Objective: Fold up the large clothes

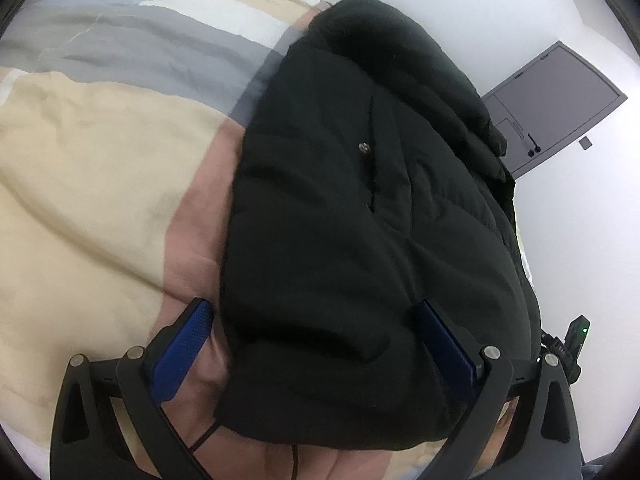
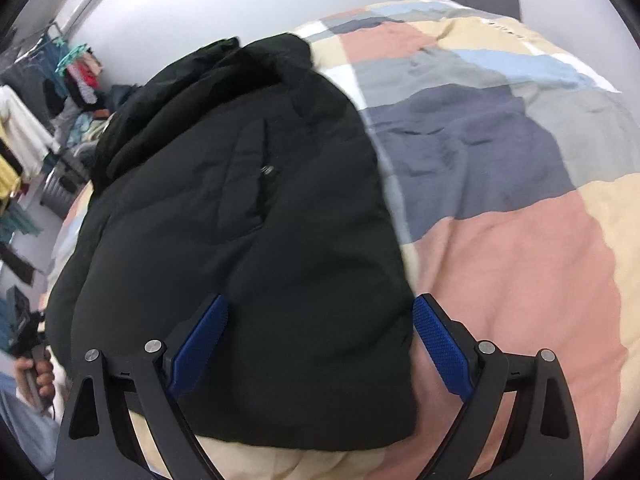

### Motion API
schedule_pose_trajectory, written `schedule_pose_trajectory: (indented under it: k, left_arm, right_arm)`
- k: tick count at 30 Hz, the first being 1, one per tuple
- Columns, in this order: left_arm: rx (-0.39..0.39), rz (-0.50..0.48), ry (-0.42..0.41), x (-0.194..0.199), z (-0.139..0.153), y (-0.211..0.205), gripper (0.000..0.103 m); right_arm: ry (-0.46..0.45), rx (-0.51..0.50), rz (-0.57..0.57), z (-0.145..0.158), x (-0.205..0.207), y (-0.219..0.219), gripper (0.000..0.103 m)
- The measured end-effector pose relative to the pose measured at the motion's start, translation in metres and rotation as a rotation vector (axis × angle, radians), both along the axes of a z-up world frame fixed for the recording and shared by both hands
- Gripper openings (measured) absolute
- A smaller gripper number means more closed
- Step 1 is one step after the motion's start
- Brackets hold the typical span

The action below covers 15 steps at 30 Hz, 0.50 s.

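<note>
Patchwork quilt (image 2: 520, 240) under black coat (image 2: 240, 220)

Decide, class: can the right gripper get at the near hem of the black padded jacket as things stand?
Probably yes. The right gripper is open, and the black padded jacket has its near hem lying between the blue pads, with nothing on top of it.

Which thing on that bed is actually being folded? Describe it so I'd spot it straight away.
Start with the bed, covered by a patchwork quilt in pink, cream, grey and blue blocks. On it lies a bulky black padded jacket, between the open blue-padded fingers of both grippers. It is the only dark, puffy item there, with a small silver snap button on its front.
</note>
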<state>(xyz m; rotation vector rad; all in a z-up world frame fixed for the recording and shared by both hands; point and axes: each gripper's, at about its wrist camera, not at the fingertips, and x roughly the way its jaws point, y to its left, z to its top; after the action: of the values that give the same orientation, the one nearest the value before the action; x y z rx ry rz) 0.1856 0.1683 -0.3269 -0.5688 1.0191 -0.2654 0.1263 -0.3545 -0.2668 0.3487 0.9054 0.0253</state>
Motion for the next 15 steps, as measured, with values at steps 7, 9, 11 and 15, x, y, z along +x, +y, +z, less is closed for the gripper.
schedule_pose_trajectory:
  k: [7, 9, 11, 15]
  left_arm:
    - [-0.035, -0.030, 0.007, -0.001, 0.002, -0.012, 0.087]
    - [-0.049, -0.037, 0.018, 0.000, 0.002, -0.015, 0.081]
    - [-0.046, -0.044, 0.023, 0.001, 0.004, -0.019, 0.071]
    - [-0.048, -0.054, 0.029, 0.000, 0.010, -0.027, 0.050]
  right_arm:
    - [0.032, 0.079, 0.070, -0.008, 0.003, 0.008, 0.094]
    - [0.070, 0.037, 0.077, -0.011, 0.006, 0.014, 0.093]
    - [0.099, 0.048, 0.055, -0.015, 0.007, 0.012, 0.093]
    - [0.124, 0.110, 0.051, -0.021, 0.003, 0.010, 0.080]
